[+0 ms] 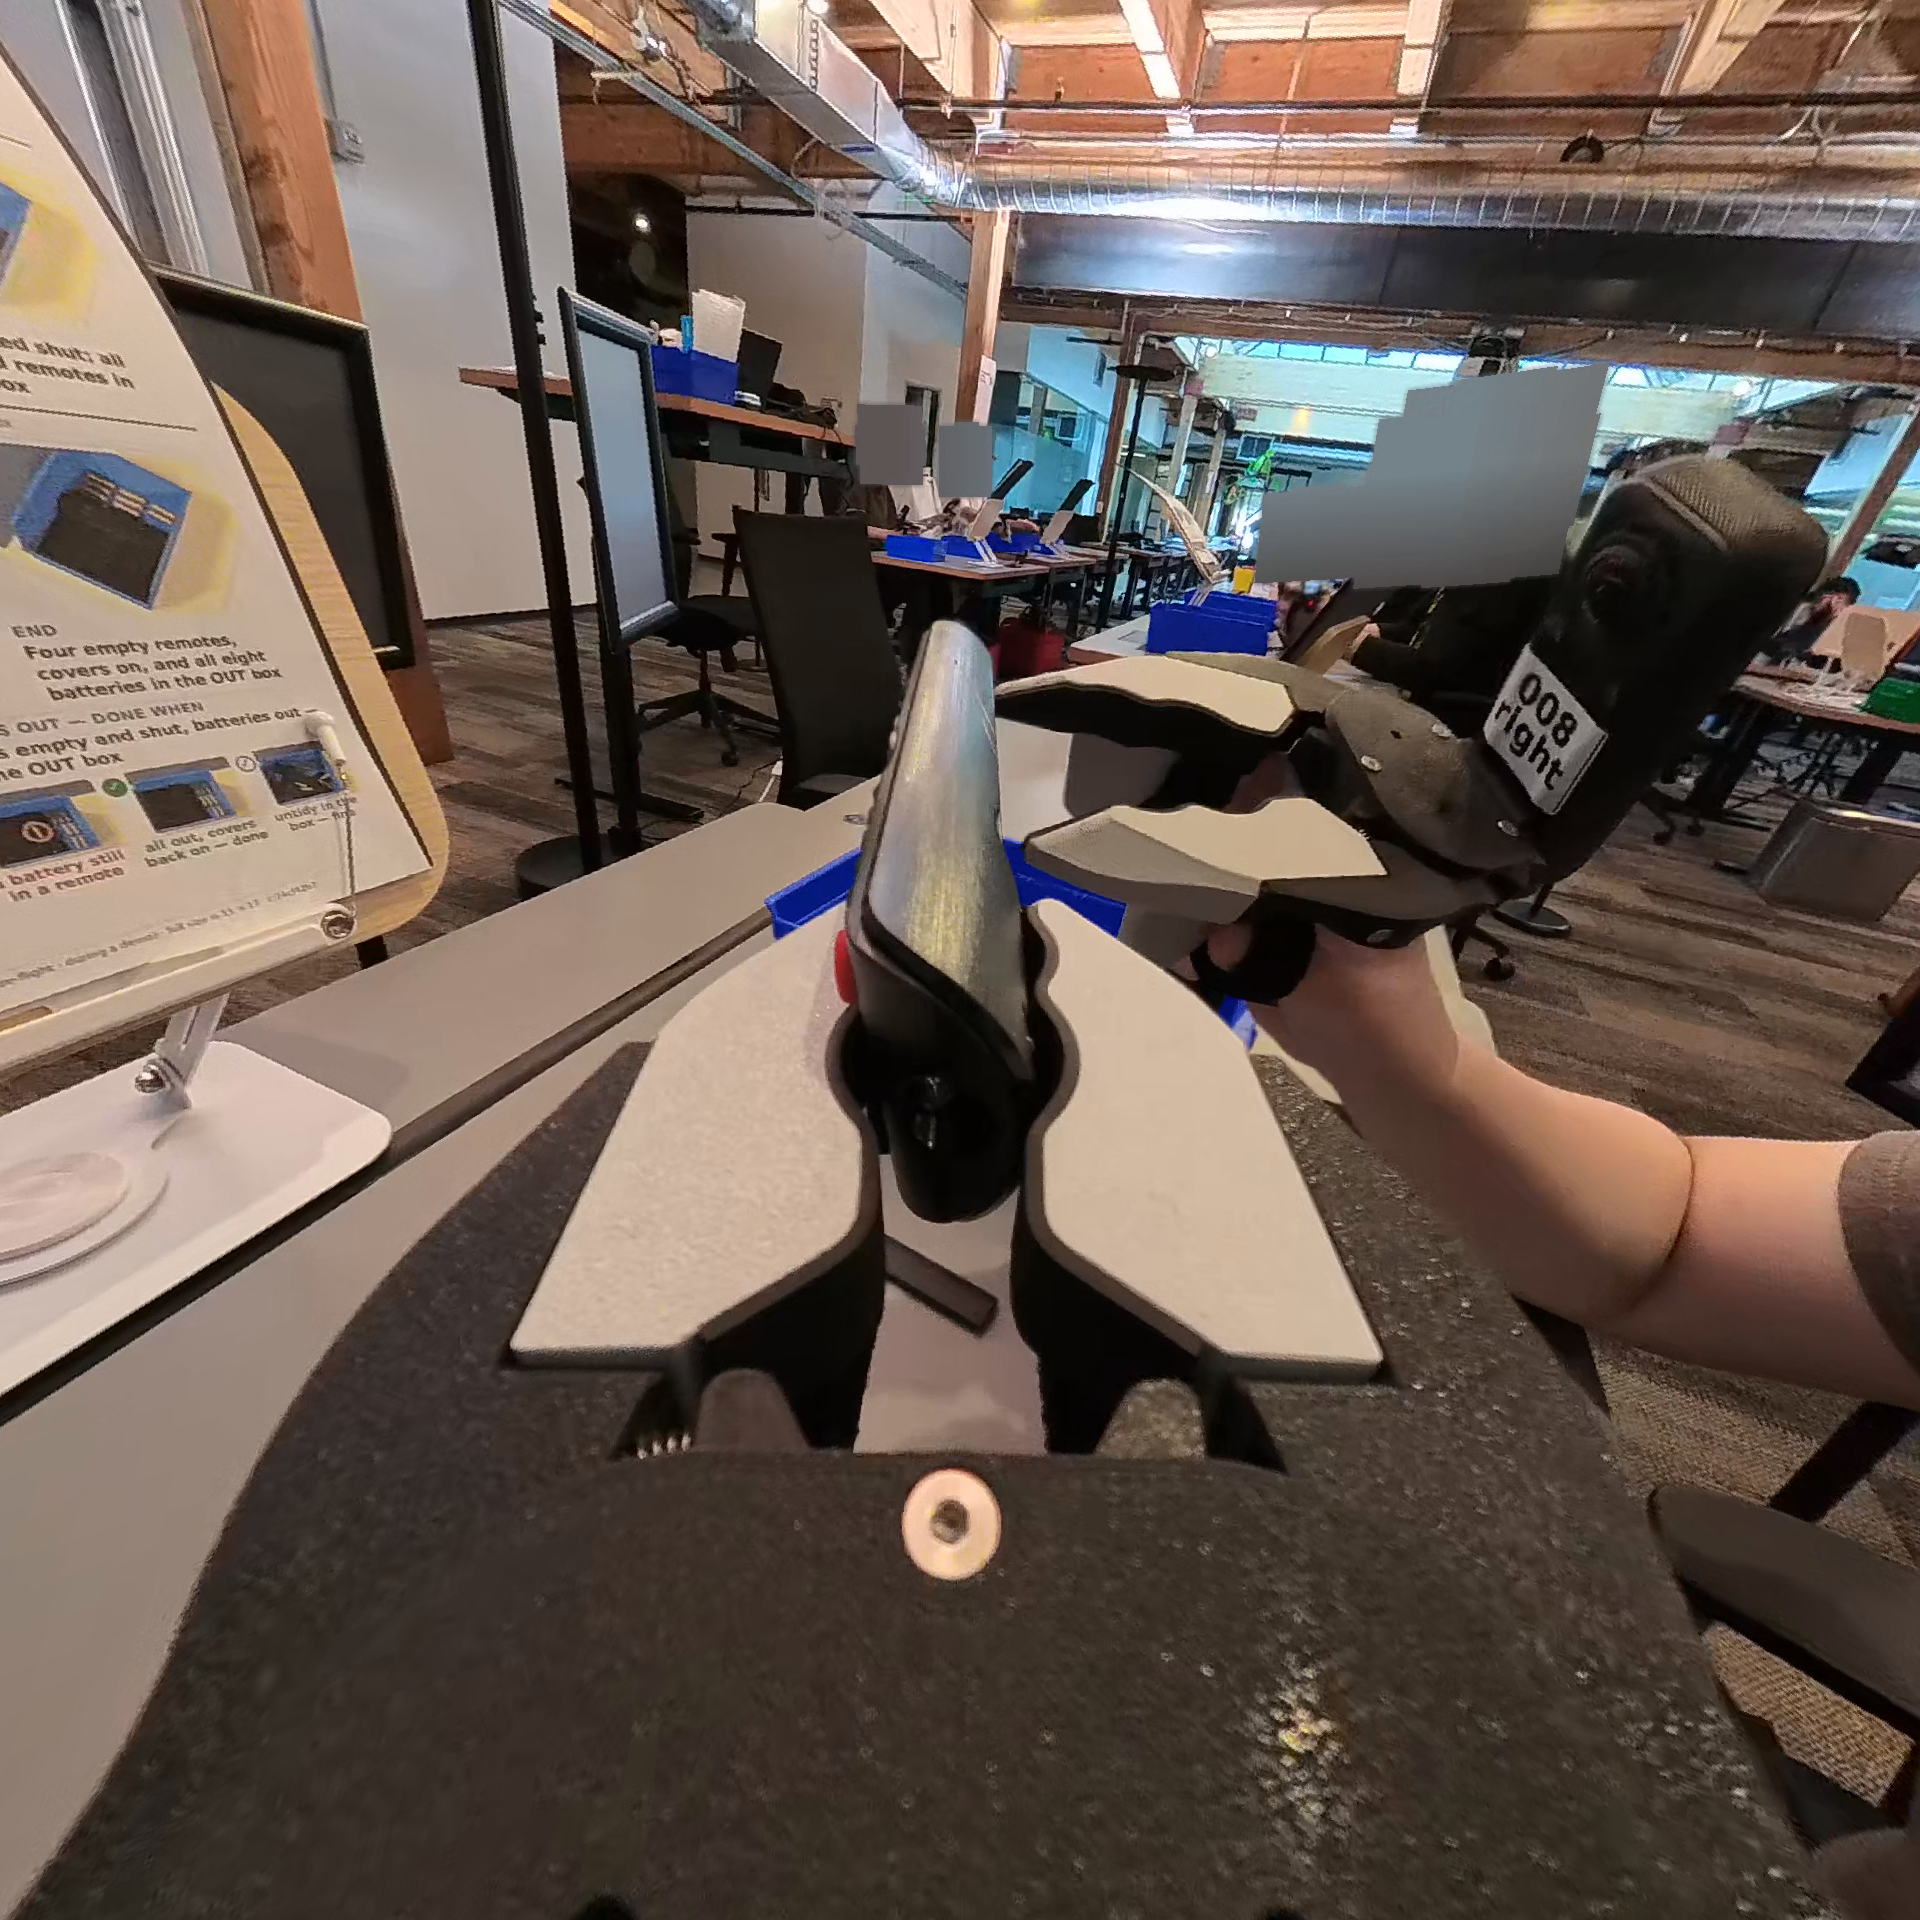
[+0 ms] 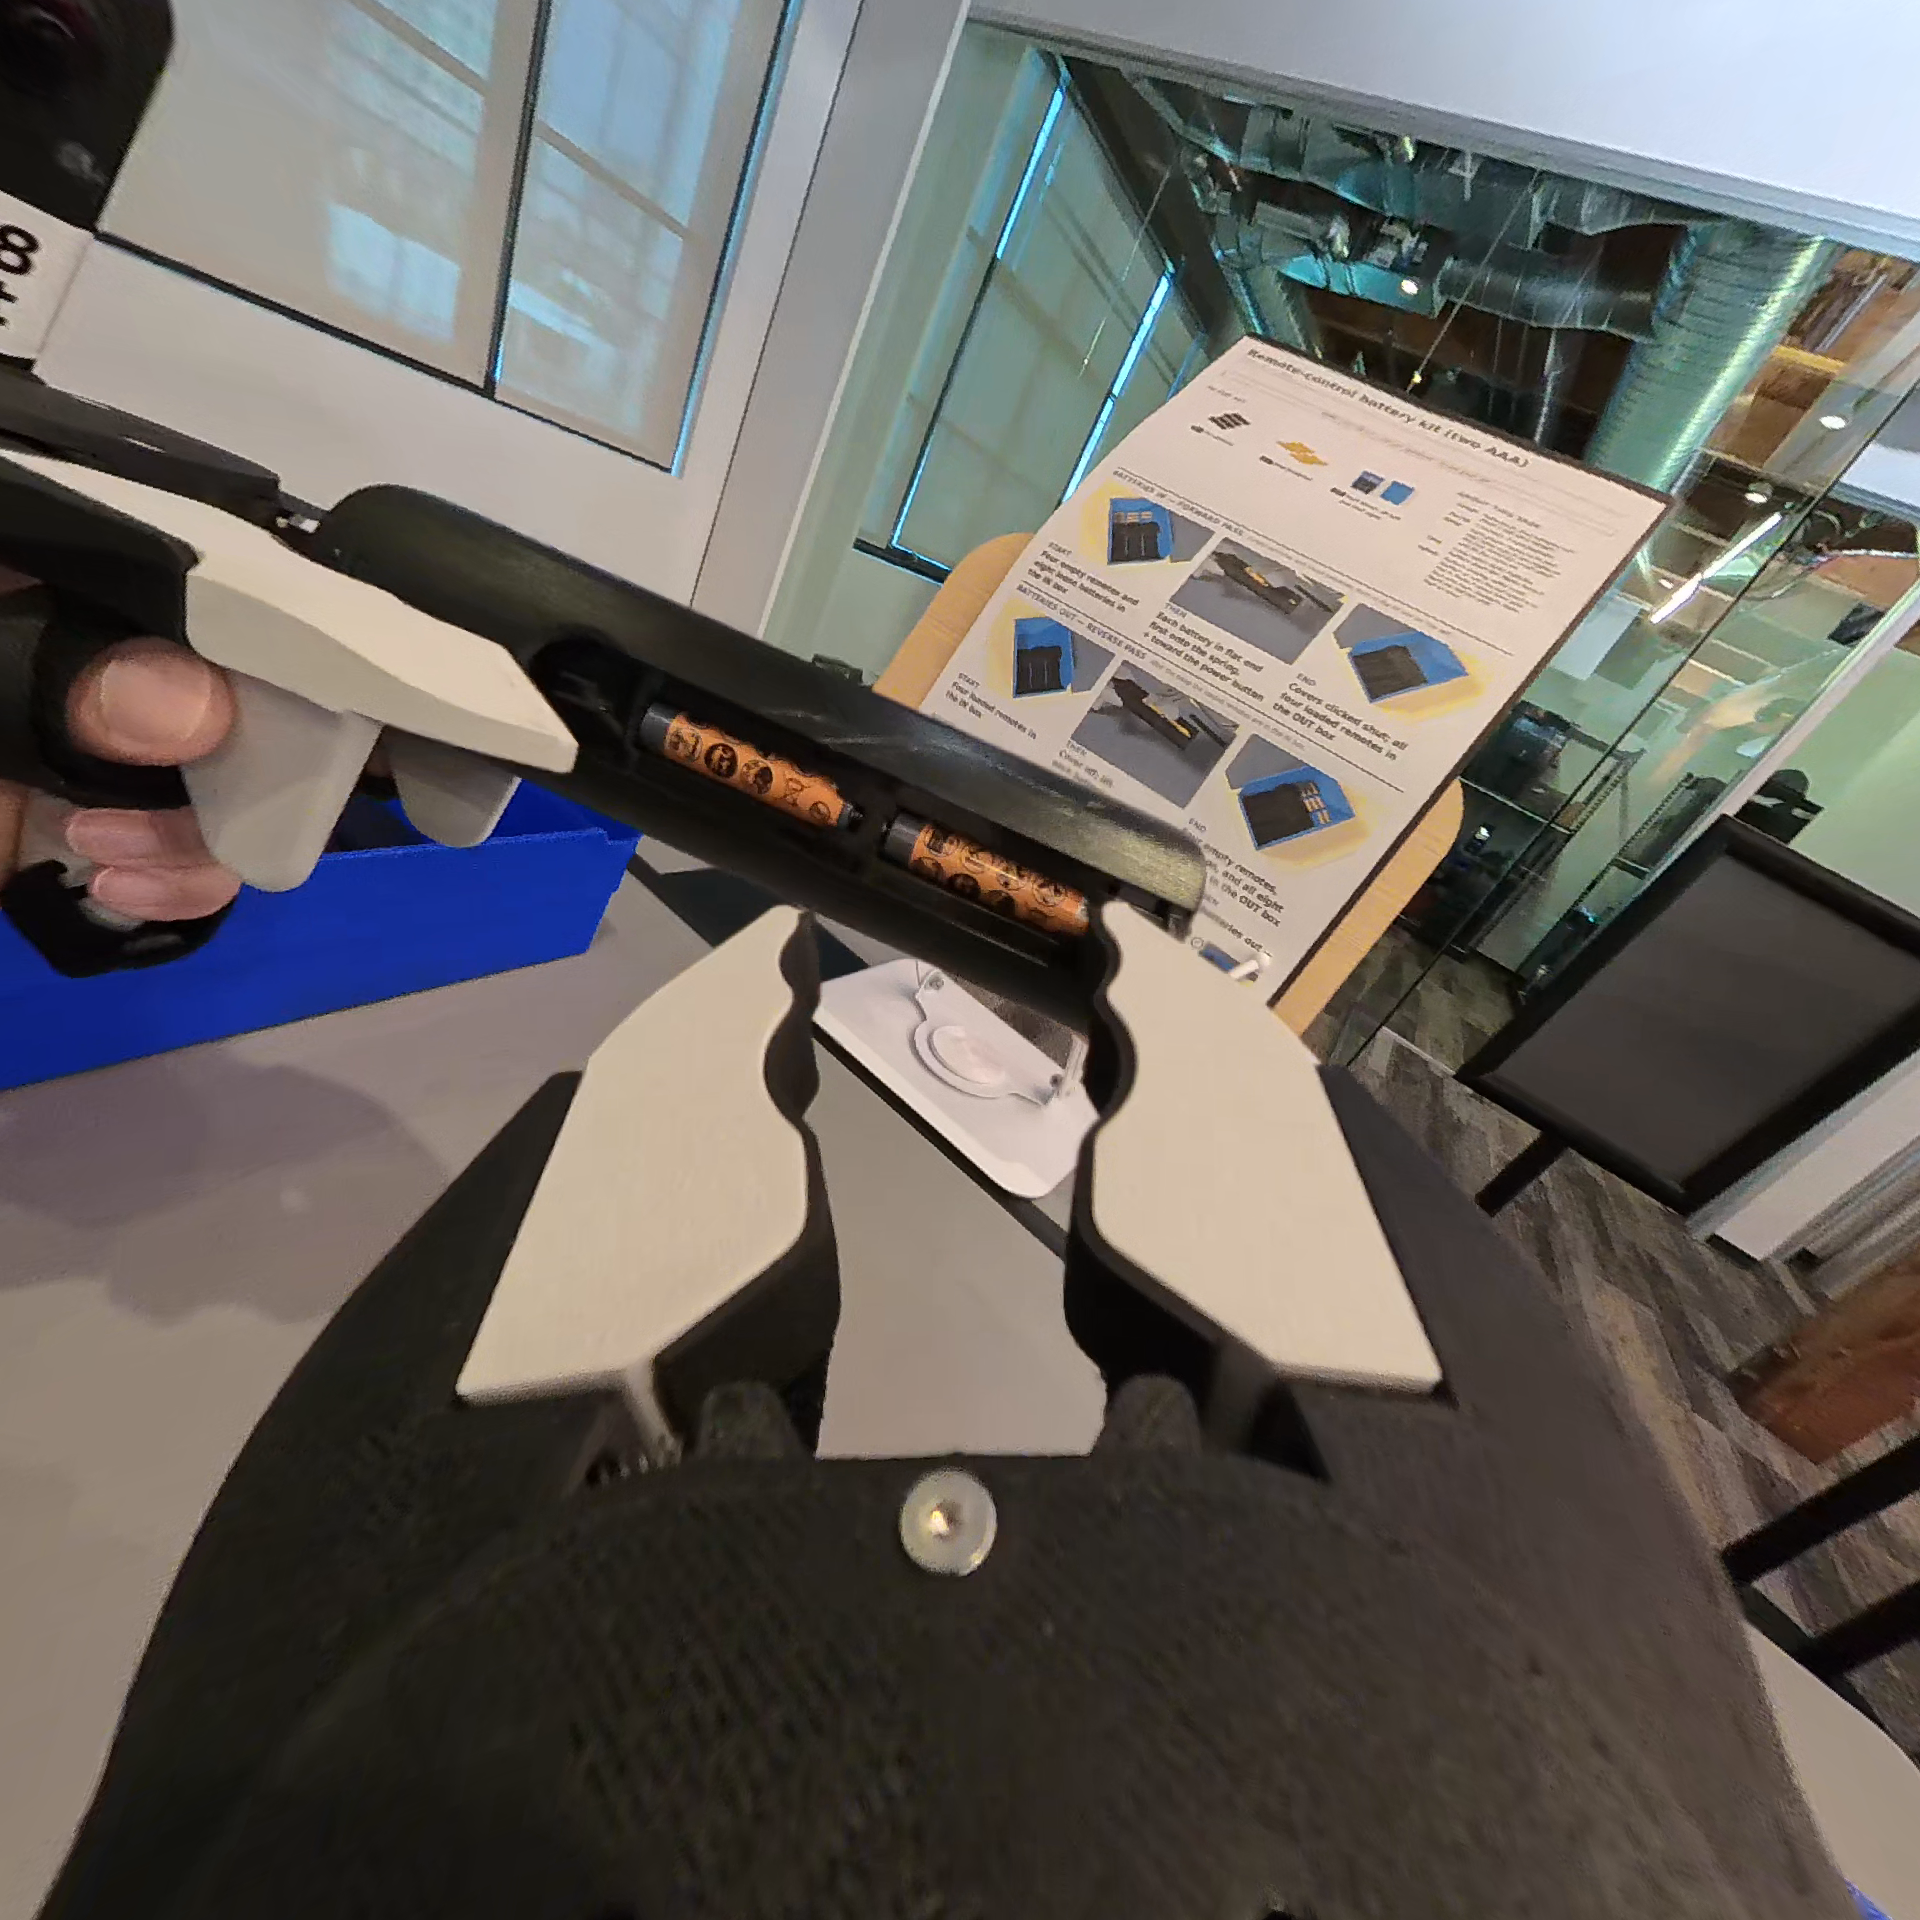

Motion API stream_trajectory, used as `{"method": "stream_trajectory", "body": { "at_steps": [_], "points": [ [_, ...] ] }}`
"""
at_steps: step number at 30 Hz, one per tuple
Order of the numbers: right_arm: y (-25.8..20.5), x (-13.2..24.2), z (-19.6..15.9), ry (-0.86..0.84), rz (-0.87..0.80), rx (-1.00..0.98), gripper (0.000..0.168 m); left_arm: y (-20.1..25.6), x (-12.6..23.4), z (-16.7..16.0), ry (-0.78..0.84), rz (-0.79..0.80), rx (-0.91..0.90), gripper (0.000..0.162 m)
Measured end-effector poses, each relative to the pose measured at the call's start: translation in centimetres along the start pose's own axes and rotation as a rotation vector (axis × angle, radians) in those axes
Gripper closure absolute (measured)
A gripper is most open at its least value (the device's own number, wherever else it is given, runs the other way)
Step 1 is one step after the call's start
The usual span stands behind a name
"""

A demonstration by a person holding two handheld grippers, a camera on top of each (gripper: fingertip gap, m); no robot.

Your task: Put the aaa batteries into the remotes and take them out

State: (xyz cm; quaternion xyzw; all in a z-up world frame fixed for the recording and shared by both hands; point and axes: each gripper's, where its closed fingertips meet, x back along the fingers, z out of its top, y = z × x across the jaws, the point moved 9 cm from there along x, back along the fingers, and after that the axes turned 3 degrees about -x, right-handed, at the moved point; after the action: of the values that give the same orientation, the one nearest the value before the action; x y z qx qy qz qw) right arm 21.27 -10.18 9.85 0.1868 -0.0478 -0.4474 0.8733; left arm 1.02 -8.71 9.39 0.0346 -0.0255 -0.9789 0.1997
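Note:
My left gripper [image 1: 940, 935] is shut on a black remote [image 1: 935, 831] and holds it up above the grey table. In the right wrist view the remote [image 2: 727, 644] has its battery bay uncovered, with two orange-and-black AAA batteries [image 2: 748, 769] [image 2: 987, 873] lying end to end inside. The left gripper [image 2: 520, 769] grips the remote's left part there. My right gripper [image 2: 951, 935] is open and empty, its fingertips just under the remote's free end, by the nearer battery. It also shows in the left wrist view [image 1: 1023, 774], beside the remote's upper half.
A blue bin [image 2: 364, 914] stands on the grey table [image 2: 312, 1195] behind the remote. An instruction board [image 1: 156, 623] on a white stand sits at the table's left. A small flat black piece [image 1: 940, 1288] lies on the table under my left gripper. Office desks and chairs lie beyond.

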Motion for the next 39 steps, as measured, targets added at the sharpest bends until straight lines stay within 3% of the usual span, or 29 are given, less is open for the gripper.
{"method": "stream_trajectory", "body": {
  "at_steps": [6,13,16,19,22,39],
  "points": [
    [-0.1,-0.2,0.0,-0.038,-0.035,-0.014,0.116,0.6,-0.4,-0.3,0.004,0.034,-0.049,0.138],
    [0.4,0.0,0.2,-0.022,0.054,-0.11,0.117,0.3,-0.3,-0.3,0.009,0.017,-0.016,0.138],
    [1.5,0.7,0.8,0.023,-0.001,-0.111,0.119,0.0,-0.1,-0.2,0.032,0.016,0.018,0.138],
    [2.4,1.2,1.0,0.063,-0.122,-0.134,0.108,0.1,0.0,-0.2,0.054,0.039,-0.022,0.138],
    [2.5,1.2,0.9,0.059,-0.192,-0.12,0.1,1.1,-0.4,-0.2,0.099,0.004,-0.077,0.138],
    [1.2,2.7,3.3,0.097,-0.12,0.031,0.098,2.1,-0.2,-0.1,0.205,-0.116,-0.199,0.138]
  ]
}}
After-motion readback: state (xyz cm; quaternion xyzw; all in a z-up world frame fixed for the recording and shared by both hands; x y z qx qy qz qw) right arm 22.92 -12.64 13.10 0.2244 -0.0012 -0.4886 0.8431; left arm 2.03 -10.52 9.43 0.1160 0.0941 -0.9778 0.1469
